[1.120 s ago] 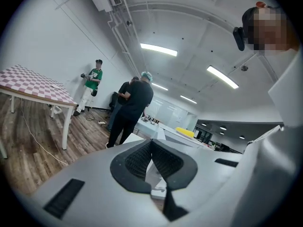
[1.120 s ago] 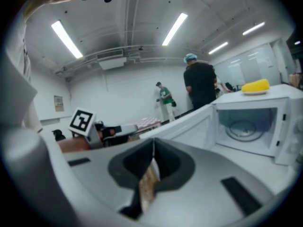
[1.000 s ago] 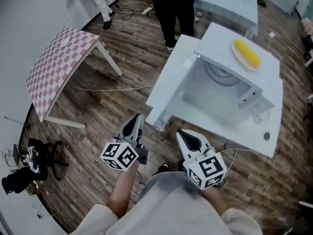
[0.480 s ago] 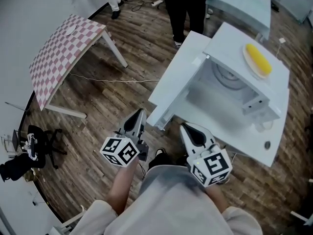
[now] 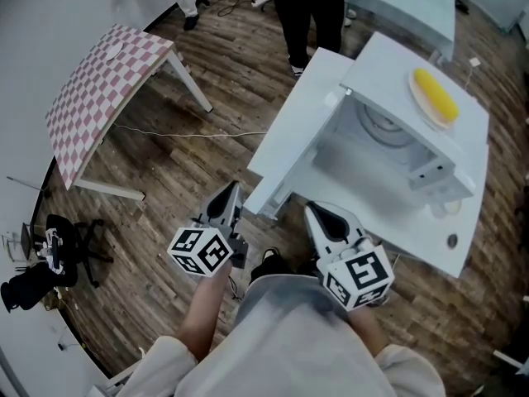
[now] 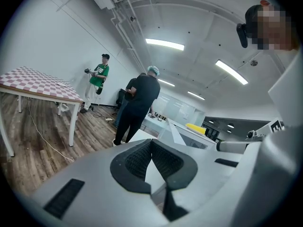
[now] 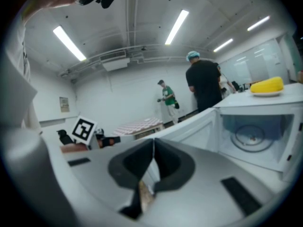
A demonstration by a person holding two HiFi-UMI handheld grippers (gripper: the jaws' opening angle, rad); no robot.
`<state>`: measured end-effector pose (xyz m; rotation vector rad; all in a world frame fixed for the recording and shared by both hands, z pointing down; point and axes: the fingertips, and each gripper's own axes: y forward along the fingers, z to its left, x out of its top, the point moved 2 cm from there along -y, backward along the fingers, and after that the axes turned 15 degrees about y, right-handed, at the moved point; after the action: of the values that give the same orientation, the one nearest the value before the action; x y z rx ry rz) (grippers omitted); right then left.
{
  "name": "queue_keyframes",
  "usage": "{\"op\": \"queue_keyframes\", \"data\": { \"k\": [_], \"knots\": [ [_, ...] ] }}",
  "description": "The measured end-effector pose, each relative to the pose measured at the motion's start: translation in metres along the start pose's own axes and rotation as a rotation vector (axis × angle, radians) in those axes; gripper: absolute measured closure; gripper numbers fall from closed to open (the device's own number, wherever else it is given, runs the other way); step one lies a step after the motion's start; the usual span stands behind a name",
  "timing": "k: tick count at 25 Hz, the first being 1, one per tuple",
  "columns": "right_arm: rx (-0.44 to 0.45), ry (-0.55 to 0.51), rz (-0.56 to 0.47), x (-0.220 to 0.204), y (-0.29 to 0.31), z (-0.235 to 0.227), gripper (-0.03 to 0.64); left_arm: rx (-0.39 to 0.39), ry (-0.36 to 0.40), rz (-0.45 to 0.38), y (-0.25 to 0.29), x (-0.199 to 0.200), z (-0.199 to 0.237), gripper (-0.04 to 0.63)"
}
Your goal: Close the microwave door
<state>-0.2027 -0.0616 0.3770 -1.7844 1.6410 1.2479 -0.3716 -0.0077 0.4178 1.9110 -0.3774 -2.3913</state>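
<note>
A white table (image 5: pixel 417 240) carries one microwave (image 5: pixel 413 151), set toward its far edge with the cavity facing the person. Its one door (image 5: pixel 291 139) stands wide open, reaching out past the table's left edge, its free end close to the near left corner. Off to the left stands one checkered table (image 5: pixel 99 98), and two other people are further back in the room.

There are two grippers. The left hand-held gripper (image 5: pixel 232 190) has its jaws pressed together on nothing and hovers just short of the door's free end. The right hand-held gripper (image 5: pixel 312 212) is likewise closed and empty, near the table's front edge.

On the microwave's top sits one plate (image 5: pixel 416 96) with what looks like one yellow corn cob (image 5: pixel 436 94).

To my eye, the best move is to push the door's outer face near its free end, following its arc gently so the plate isn't jolted.
</note>
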Motion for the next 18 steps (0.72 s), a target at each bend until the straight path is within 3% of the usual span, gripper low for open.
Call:
{"op": "queue_keyframes", "data": {
  "k": [18],
  "knots": [
    [-0.022, 0.019, -0.013, -0.001, -0.011, -0.008, 0.593, -0.068, -0.004, 0.037, 0.006, -0.019, -0.028, 0.575]
  ]
}}
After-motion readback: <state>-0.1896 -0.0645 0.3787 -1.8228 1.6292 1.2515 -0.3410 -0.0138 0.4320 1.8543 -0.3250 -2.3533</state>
